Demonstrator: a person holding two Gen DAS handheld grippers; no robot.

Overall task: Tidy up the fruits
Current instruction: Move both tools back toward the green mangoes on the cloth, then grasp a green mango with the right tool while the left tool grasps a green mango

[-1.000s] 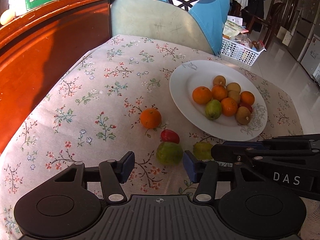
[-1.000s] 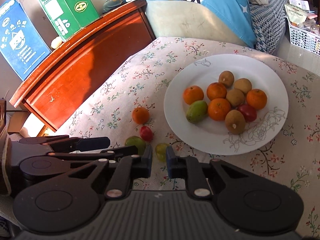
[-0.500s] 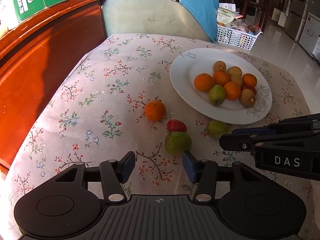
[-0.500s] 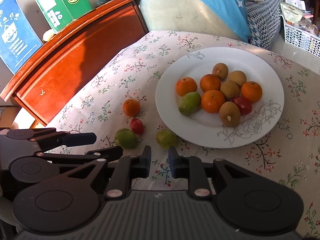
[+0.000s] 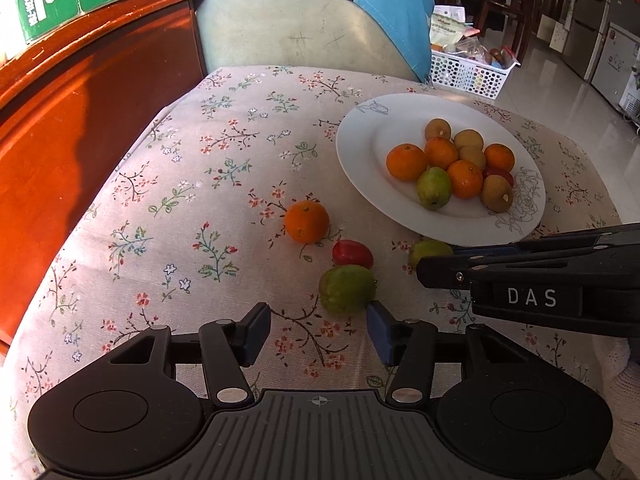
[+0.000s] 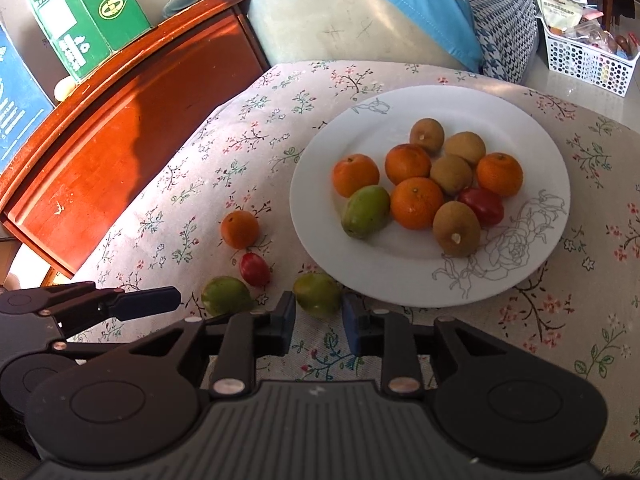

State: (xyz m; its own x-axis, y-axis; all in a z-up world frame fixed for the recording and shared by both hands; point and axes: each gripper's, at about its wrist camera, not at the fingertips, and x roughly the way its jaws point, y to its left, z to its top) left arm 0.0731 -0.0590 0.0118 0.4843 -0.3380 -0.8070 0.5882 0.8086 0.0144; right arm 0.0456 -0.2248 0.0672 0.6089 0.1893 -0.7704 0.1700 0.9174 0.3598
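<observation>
right gripper [image 6: 318, 320] opening, empty, green fruit [image 6: 318, 294] just ahead | left gripper [image 5: 318, 330] parted, empty | risk: fingertip nudged round fruit, rolling it under plate [image 6: 320, 216] rim

I see ten fruits heaped on the white plate [image 6: 320, 184]. Loose on the cloth beside it: orange [image 6: 240, 229], small red fruit [image 6: 255, 268], two green fruits [image 6: 226, 295] [image 6: 318, 294].

Sunlit reddish wooden cabinet [image 6: 132, 128], green carton [image 6: 86, 4] on top. Right of it, pale cushion [image 6: 340, 24]; farther right, white perforated basket [image 6: 584, 60] on glossy tiled floor [image 5: 560, 96].
</observation>
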